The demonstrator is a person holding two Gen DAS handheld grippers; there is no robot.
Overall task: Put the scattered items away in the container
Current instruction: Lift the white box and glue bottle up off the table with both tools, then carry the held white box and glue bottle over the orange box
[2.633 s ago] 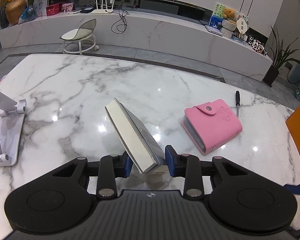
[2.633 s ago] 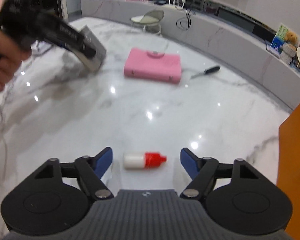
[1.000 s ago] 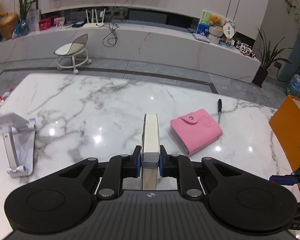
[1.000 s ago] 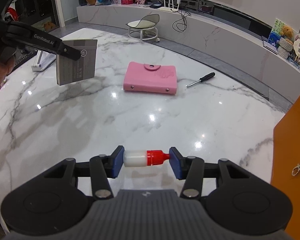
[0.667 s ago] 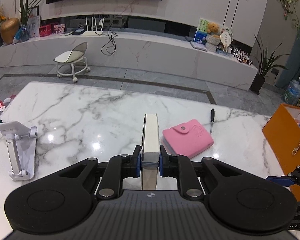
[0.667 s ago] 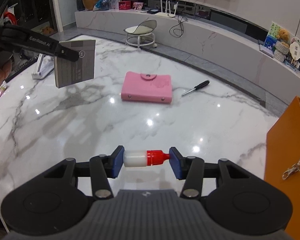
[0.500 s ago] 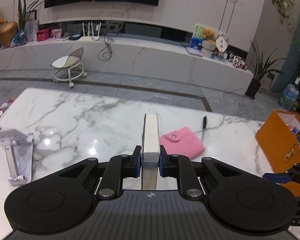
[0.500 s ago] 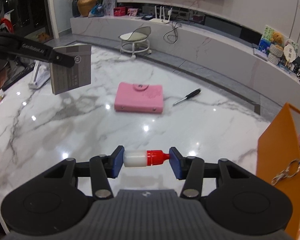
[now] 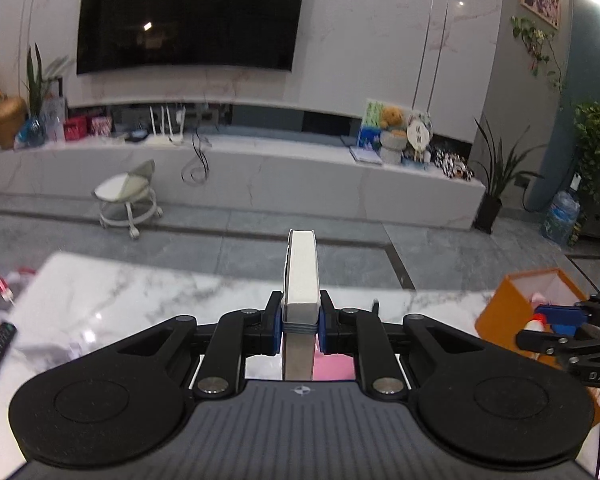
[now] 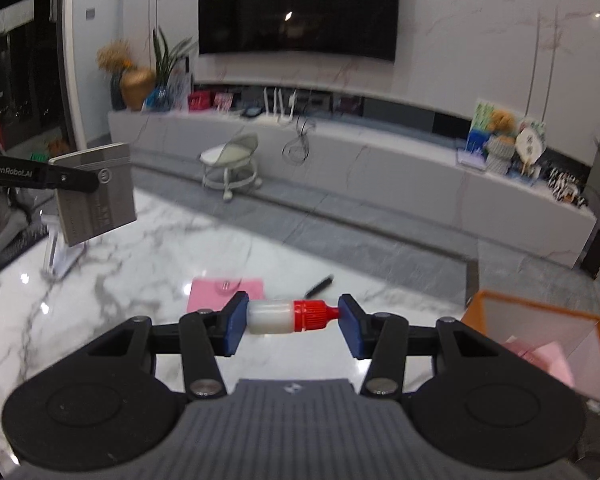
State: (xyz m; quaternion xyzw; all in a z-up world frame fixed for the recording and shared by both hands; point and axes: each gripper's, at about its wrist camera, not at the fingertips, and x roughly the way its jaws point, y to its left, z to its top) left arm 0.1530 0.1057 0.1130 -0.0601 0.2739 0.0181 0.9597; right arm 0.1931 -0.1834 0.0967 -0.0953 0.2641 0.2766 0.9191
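Two hand-held black grippers carry loads above the white marble table (image 10: 148,280) — the left gripper (image 9: 299,322) clamps a slim grey box (image 9: 301,272) edge-up, the right gripper (image 10: 292,322) pinches a small red-capped white bottle (image 10: 290,317) end to end — likely bound for the orange container (image 10: 540,316) at their right.

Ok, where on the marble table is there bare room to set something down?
Bare marble table lies between the white stand and the pink card wallet. Crowded: the wallet with the screwdriver beside it, and the orange box, which already holds items.
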